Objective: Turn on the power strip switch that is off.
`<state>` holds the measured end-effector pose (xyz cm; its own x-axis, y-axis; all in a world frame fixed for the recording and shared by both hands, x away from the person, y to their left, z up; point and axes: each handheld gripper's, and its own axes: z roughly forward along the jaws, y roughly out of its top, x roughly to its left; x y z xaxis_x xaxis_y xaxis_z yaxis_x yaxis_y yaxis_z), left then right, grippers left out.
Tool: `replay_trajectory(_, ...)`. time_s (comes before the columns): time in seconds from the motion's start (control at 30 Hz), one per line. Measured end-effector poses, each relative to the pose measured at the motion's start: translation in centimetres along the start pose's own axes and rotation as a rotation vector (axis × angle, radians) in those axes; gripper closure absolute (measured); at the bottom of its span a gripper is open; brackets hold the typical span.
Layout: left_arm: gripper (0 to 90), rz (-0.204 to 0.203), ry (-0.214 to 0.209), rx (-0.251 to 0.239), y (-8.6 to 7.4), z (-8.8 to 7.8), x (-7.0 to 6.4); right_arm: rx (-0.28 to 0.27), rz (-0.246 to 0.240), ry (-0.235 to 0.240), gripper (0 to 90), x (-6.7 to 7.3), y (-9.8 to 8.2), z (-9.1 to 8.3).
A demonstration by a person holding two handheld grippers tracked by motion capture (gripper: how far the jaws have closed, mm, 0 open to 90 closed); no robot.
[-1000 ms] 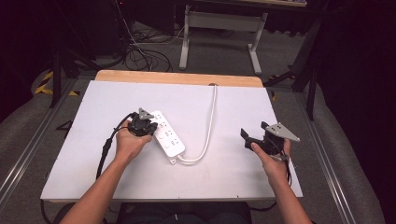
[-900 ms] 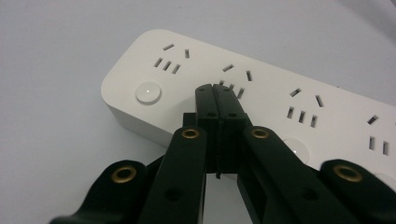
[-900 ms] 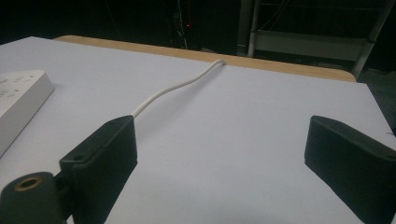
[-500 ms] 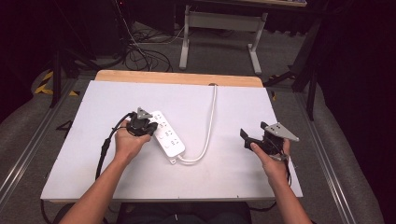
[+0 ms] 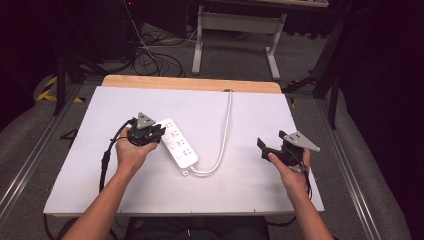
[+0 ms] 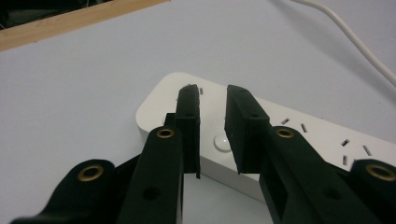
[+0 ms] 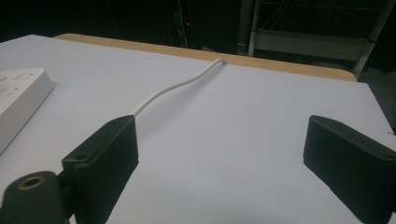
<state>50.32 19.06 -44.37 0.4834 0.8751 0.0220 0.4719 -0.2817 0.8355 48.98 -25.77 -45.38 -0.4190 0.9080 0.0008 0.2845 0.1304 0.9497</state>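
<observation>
The white power strip (image 5: pixel 177 142) lies slanted near the middle of the table (image 5: pixel 250 200), and the left gripper (image 6: pixel 212 109), jaws a little apart and holding nothing, hangs right over its round button (image 6: pixel 221 142), while the right gripper (image 7: pixel 219 140) waits wide open and empty, well off to the side.

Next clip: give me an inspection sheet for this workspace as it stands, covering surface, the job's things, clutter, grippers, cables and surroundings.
Surface: white table top with a wooden strip along its far edge, bare apart from the items below.
Job's things: white power strip lying flat left of centre; its round button sits under the left gripper's jaws.
Clutter: nothing seen.
Grippers: left gripper over the strip's far end, jaws slightly apart; right gripper held over bare table at the right, jaws wide apart, empty.
Cables: the strip's white cord loops from its near end and runs off the far edge; a black gripper cable trails beside the left hand.
Surroundings: dark floor with loose cables and a metal frame beyond the table.
</observation>
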Motion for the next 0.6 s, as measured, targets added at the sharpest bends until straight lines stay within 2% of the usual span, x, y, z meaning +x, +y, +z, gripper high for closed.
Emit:
replay_trajectory(0.37,65.5,-0.032,-0.005,-0.027,0.2,-0.8,-0.1,0.009,-0.005,0.005,11.1,0.1,-0.1,0.1)
replay_trajectory(0.6,61.9,-0.063,0.022,-0.082,0.3,-2.1,0.4,0.013,0.001,0.004,11.1,0.1,-0.1,0.1)
